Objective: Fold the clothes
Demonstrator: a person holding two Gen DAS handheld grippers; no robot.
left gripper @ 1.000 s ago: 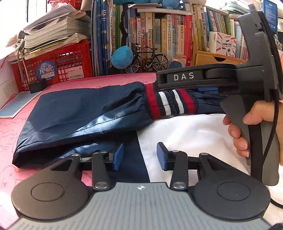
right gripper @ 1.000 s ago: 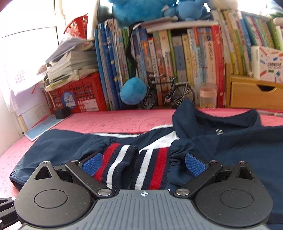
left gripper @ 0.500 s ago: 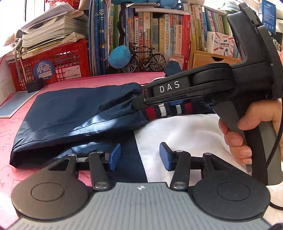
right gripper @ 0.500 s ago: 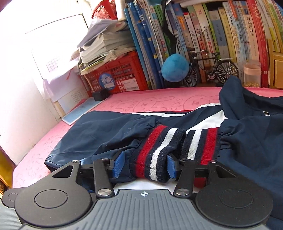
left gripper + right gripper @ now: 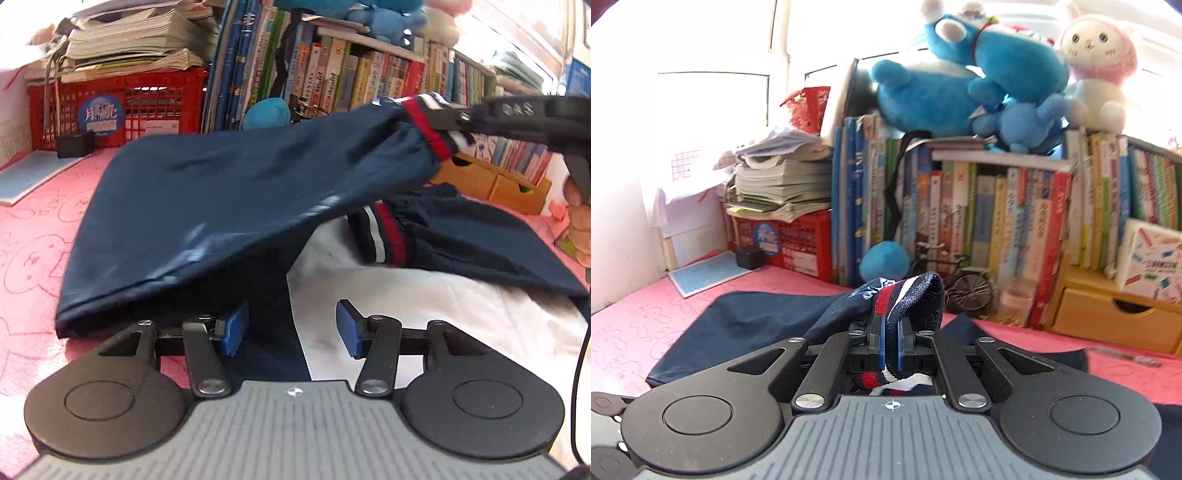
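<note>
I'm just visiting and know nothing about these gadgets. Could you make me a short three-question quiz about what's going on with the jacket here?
1. True or false: the right gripper is shut on the striped cuff of a sleeve.
2. What lies between the left gripper's blue pads: (a) a book, (b) the jacket's navy and white fabric, not pinched, (c) a plush toy?
3. Fill in: the other sleeve's cuff rests flat on the jacket's ____ panel.

Key: 1 true; 2 b; 3 white.
</note>
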